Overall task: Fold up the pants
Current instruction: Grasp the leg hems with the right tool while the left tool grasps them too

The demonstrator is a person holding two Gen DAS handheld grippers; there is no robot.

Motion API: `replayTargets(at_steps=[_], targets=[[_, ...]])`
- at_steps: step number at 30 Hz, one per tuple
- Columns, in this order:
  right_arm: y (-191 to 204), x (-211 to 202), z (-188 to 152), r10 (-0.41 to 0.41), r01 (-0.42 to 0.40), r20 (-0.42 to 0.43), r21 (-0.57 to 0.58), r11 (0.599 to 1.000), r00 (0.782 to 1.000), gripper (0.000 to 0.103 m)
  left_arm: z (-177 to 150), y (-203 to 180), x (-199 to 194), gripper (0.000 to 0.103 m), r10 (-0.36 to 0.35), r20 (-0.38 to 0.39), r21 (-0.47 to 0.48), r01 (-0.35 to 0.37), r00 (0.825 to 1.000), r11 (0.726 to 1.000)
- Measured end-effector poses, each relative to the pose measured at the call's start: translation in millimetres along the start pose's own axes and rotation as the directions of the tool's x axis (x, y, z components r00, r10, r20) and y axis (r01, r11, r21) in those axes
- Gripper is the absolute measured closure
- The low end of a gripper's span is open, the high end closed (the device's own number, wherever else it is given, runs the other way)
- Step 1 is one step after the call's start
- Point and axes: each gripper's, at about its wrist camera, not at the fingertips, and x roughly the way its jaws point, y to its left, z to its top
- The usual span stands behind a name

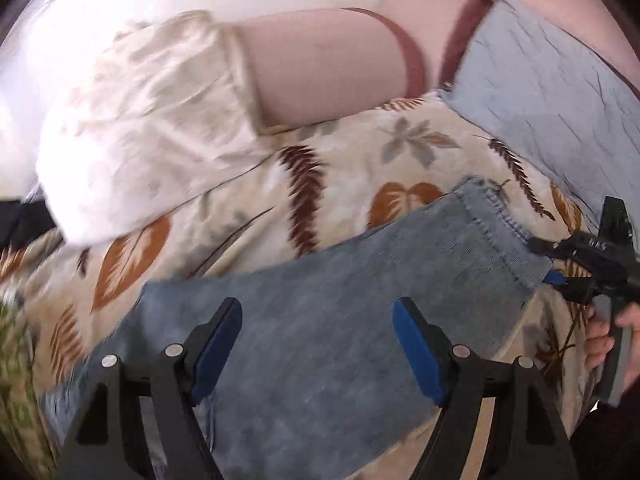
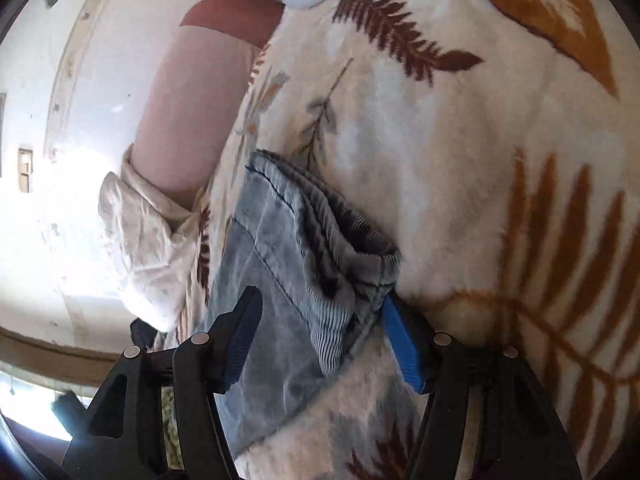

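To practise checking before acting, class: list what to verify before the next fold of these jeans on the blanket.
1. Left gripper jaws open, empty: ok.
2. Right gripper gripping the hem: not ok; hem sits between open jaws.
3. Jeans leg flat on blanket: ok.
4. Hem flat: not ok, it gapes.
5. Pillow clear of jeans leg: ok.
6. Waistband position: cannot tell, out of view.

A bed is covered by a cream fleece blanket (image 1: 352, 168) printed with brown and orange leaves. On it lie blue denim pants (image 1: 320, 312), a pale blue quilted pillow (image 1: 552, 92) toward the far corner, and a rumpled white cloth (image 1: 132, 140).
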Motion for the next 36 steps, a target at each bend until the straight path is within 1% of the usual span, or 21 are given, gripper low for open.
replayTargets(at_steps=[1,3,6,7,8,9,11,13,18,20,23,24,26,28,30,31,32,33,34,35,36], targets=[[2,3,0,-0.006,0.006,0.004,-0.016,1.0,1.0,0.042,6,-5,4,0.023,-0.012,-0.002,0.016,0.012,1.0,1.0],[9,6,-1,-0.03,0.031,0.015,-0.057,0.998,0.999,0.048,18,-14,13,0.023,-0.046,-0.009,0.038,0.046,0.999,0.998],[2,6,-1,-0.047,0.048,0.023,-0.043,0.998,0.999,0.075,36,-27,32,0.023,-0.102,-0.031,0.067,0.104,0.994,0.992],[-4,6,0,-0.041,0.041,0.02,-0.019,0.999,0.999,0.081,41,-32,39,0.025,-0.122,-0.038,0.075,0.124,0.992,0.989],[-10,5,1,-0.012,0.012,0.013,0.009,1.0,1.0,0.082,47,-37,46,0.027,-0.144,-0.049,0.083,0.147,0.988,0.986],[-15,3,3,0.013,-0.013,0.009,0.033,0.999,1.0,0.082,52,-43,54,0.029,-0.169,-0.063,0.089,0.174,0.984,0.981],[-15,3,3,0.015,-0.015,0.008,0.028,1.0,1.0,0.083,63,-53,69,0.035,-0.227,-0.097,0.099,0.236,0.969,0.967],[-13,3,2,0.01,-0.011,0.016,0.021,1.0,1.0,0.083,74,-66,82,0.035,-0.273,-0.124,0.114,0.287,0.954,0.951],[-19,4,4,0.042,-0.042,0.007,0.051,0.998,0.999,0.085,91,-102,107,0.035,-0.331,-0.161,0.205,0.359,0.93,0.91],[-19,5,4,0.047,-0.047,0.005,0.054,0.997,0.999,0.085,96,-115,118,0.04,-0.344,-0.186,0.239,0.382,0.92,0.893],[-20,5,5,0.056,-0.056,0.001,0.056,0.997,0.998,0.085,103,-129,131,0.047,-0.377,-0.221,0.267,0.428,0.899,0.863],[-21,5,5,0.06,-0.06,0.0,0.056,0.997,0.998,0.085,105,-131,135,0.047,-0.384,-0.226,0.267,0.436,0.895,0.86],[-22,4,5,0.065,-0.065,-0.001,0.058,0.996,0.998,0.085,111,-133,142,0.05,-0.41,-0.242,0.249,0.465,0.879,0.85],[-22,4,5,0.066,-0.065,-0.001,0.057,0.996,0.998,0.085,115,-137,149,0.052,-0.41,-0.255,0.254,0.469,0.876,0.846],[-22,4,5,0.063,-0.063,0.0,0.054,0.997,0.998,0.085,117,-142,157,0.053,-0.42,-0.273,0.255,0.486,0.865,0.836],[-22,4,5,0.062,-0.062,0.001,0.053,0.997,0.998,0.085,118,-144,160,0.053,-0.417,-0.278,0.263,0.487,0.865,0.833],[-22,4,5,0.061,-0.061,0.002,0.051,0.997,0.998,0.085,119,-145,163,0.053,-0.406,-0.278,0.272,0.477,0.87,0.836],[-23,4,6,0.063,-0.063,0.002,0.051,0.997,0.998,0.085,120,-145,167,0.053,-0.409,-0.285,0.265,0.482,0.867,0.835],[-23,4,5,0.064,-0.064,0.002,0.051,0.997,0.998,0.085,122,-146,170,0.053,-0.427,-0.3,0.25,0.502,0.853,0.828],[-23,4,5,0.064,-0.064,0.002,0.05,0.997,0.998,0.085,122,-147,174,0.053,-0.427,-0.311,0.248,0.506,0.849,0.826],[-22,4,5,0.063,-0.063,0.003,0.049,0.997,0.998,0.085,122,-149,178,0.053,-0.412,-0.313,0.255,0.493,0.856,0.832]])
